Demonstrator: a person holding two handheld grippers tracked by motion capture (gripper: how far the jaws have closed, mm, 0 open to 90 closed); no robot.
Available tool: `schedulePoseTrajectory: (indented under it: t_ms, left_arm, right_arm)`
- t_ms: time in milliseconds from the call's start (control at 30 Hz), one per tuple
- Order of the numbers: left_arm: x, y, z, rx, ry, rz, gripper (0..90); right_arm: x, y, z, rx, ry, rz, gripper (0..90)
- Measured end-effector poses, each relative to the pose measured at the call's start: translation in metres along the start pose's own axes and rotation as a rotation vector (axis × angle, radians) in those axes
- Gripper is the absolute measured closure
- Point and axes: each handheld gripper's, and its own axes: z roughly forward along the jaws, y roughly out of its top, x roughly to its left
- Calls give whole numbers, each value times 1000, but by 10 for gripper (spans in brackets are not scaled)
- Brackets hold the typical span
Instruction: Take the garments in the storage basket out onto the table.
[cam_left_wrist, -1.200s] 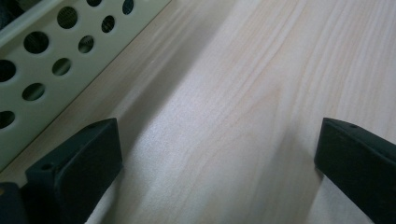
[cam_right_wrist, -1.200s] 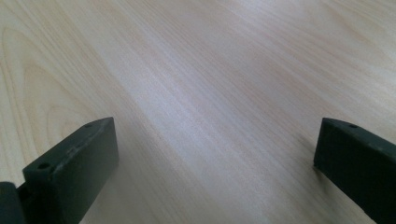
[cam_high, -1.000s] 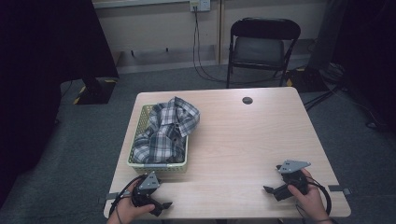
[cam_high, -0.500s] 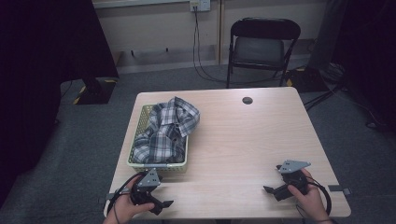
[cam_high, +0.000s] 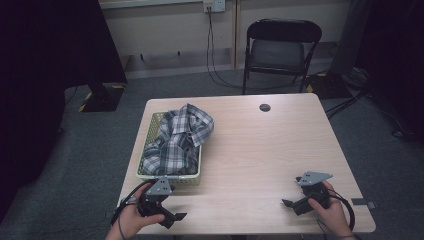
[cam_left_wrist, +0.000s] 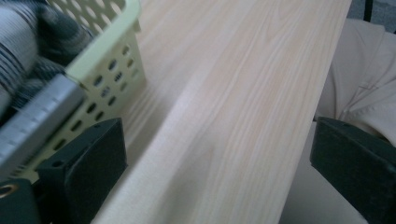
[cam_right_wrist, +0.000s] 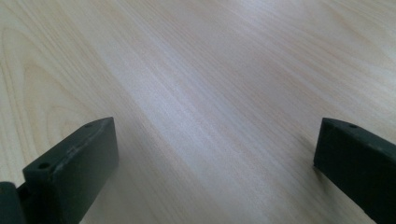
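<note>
Shirt (cam_high: 181, 137) fills basket (cam_high: 148, 134) on wooden table (cam_high: 270, 150); chair (cam_high: 282, 47) beyond.

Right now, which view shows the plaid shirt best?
High view: the whole plaid shirt shows, heaped in the basket. The left gripper view catches a blurred edge of it over the basket's corner; the right gripper view faces bare table.

Black folding chair (cam_high: 283, 50) beyond far edge of wooden table (cam_high: 260, 150). Wall socket (cam_high: 209, 5) behind table, cables (cam_high: 216, 60) dropping to grey carpet. Small dark round cap (cam_high: 265, 107) on table near far edge, right of centre.
</note>
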Motion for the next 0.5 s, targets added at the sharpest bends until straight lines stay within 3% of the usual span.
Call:
schedulePoseTrajectory:
  t_ms: [300,500]
  left_arm:
    - [11,18,-15,-66,27,-62,31]
    - [18,33,-24,-86,44,-64,31]
  right_arm:
    - [0,0,0,0,0,0,0]
    - [0,0,0,0,0,0,0]
